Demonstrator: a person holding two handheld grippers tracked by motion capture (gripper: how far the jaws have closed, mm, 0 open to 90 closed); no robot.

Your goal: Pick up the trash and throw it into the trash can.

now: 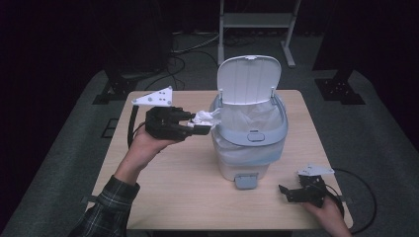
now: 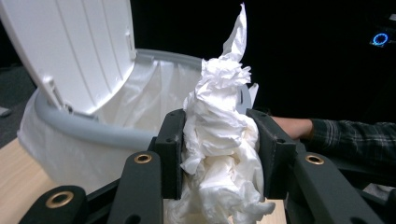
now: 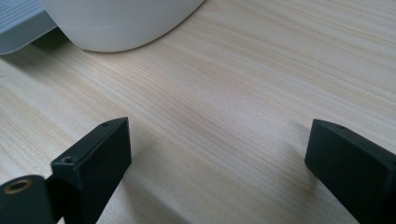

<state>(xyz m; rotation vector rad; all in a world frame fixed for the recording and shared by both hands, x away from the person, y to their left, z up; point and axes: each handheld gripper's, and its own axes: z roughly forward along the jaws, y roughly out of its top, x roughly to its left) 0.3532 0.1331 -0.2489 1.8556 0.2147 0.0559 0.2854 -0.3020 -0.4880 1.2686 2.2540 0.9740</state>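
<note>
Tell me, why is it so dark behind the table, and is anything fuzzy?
High view: light falls on the table, the room behind stays black. Left gripper view: crumpled tissue sharp, bright white. Right gripper view: wood grain sharp, bin base slightly soft.

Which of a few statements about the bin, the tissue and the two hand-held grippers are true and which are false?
1. The left hand-held gripper is shut on a crumpled white tissue. True.
2. The lid of the pedal bin is closed. False: it stands open, tilted back.
3. The right hand-held gripper holds a tissue. False: its jaws are open with bare table between them.
4. The bin has a white liner bag in it. True.
5. The tissue already lies inside the bin. False: it is held beside the bin's rim.
</note>
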